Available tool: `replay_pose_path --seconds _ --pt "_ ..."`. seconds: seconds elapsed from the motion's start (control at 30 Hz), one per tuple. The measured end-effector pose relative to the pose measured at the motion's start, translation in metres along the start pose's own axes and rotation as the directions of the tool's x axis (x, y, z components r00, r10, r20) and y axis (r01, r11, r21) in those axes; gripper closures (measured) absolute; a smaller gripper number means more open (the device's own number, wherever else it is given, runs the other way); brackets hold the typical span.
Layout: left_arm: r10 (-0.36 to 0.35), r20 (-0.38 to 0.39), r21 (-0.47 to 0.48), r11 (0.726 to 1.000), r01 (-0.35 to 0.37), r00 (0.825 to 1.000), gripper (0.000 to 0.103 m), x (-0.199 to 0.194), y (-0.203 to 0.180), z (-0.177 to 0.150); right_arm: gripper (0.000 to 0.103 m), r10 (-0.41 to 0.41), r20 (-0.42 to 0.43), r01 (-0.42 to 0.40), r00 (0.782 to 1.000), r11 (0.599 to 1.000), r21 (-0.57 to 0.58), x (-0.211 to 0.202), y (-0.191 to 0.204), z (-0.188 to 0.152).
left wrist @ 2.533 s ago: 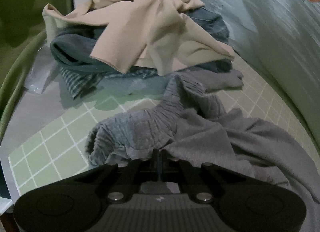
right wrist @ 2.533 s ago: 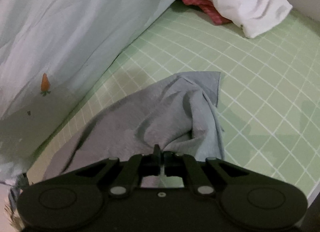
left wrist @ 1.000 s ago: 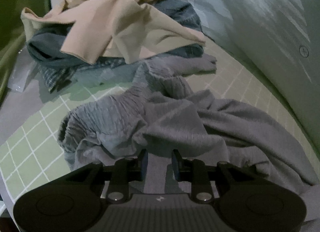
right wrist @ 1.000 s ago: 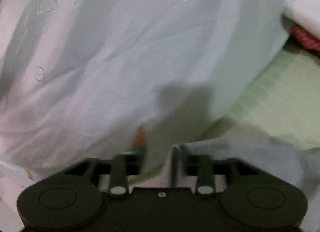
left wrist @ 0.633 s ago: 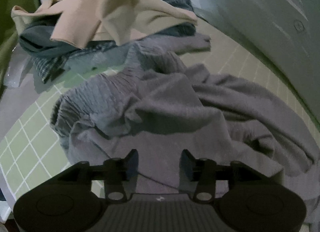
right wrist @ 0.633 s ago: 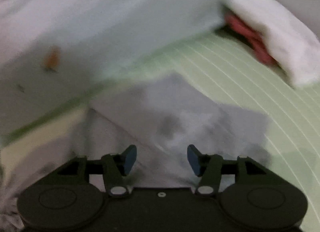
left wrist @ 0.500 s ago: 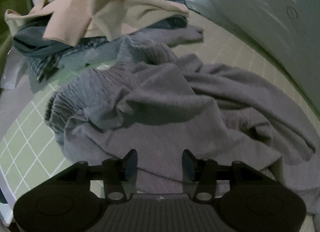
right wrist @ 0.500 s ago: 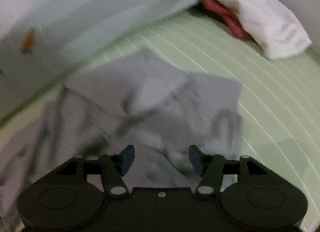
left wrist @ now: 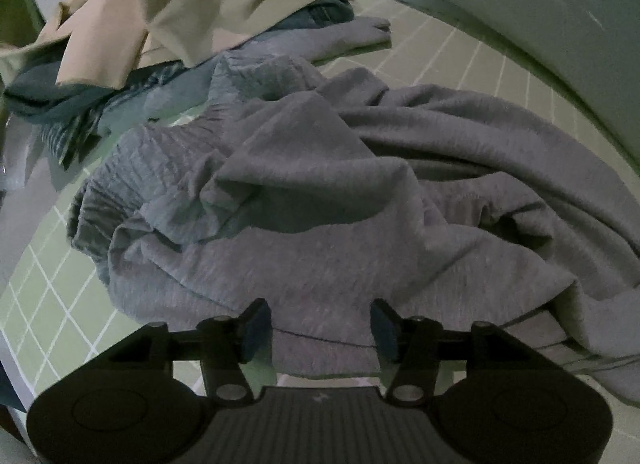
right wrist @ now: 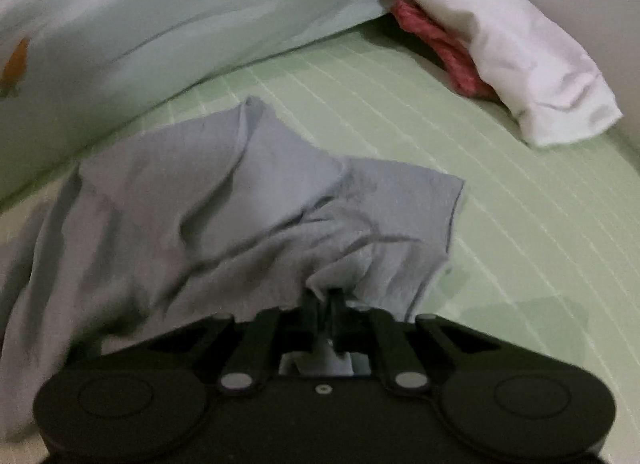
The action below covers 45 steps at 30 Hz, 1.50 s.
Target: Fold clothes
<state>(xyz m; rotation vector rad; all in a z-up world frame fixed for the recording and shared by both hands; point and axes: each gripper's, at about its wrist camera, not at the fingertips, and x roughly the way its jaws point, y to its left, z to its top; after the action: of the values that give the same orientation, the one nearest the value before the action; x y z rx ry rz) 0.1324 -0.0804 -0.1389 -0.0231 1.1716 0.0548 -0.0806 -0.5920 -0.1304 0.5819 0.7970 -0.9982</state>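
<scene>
While no writing is legible, left gripper (left wrist: 320, 324) wide over grey garment (left wrist: 340, 192), right gripper (right wrist: 323, 300) pinching it.

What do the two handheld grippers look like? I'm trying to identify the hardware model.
Both look alike. The left gripper has a matte black body with two round raised lobes, a ribbed centre panel with a small pale mark, silver pivot screws on black linkage arms, and fingers with dark bluish pads. The right gripper has the same black body, lobes and screws, with a small screw at centre. No cables, hands or sleeves show.
</scene>
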Motion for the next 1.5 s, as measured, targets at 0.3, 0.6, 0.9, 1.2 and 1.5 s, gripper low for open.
replay_pose_path --seconds 0.3,0.6,0.9,1.2,1.5 --pt "0.005 0.003 -0.015 1.000 -0.005 1.000 0.036 0.002 -0.009 0.007 0.083 -0.089 0.038 0.088 0.995 0.995 0.037 0.059 -0.004 0.094" --pt "0.010 -0.002 -0.022 1.000 -0.010 1.000 0.034 0.001 -0.011 0.005 0.041 0.056 0.208 -0.018 0.977 0.984 -0.179 0.001 0.051 0.067" --pt "-0.029 0.025 -0.082 0.996 0.031 0.999 0.034 -0.010 0.009 0.004 0.085 0.101 0.075 -0.080 0.992 0.966 -0.247 0.042 0.068 0.066" --pt "-0.059 0.102 -0.166 0.983 0.075 0.993 0.034 -0.035 0.049 -0.014 0.101 0.141 0.271 -0.100 0.952 0.982 -0.160 -0.069 0.019 0.060" --pt "-0.070 0.121 -0.181 0.979 0.091 0.990 0.034 -0.051 0.084 -0.048 0.101 0.049 0.478 -0.040 0.877 0.999 -0.029 -0.177 -0.060 0.049"
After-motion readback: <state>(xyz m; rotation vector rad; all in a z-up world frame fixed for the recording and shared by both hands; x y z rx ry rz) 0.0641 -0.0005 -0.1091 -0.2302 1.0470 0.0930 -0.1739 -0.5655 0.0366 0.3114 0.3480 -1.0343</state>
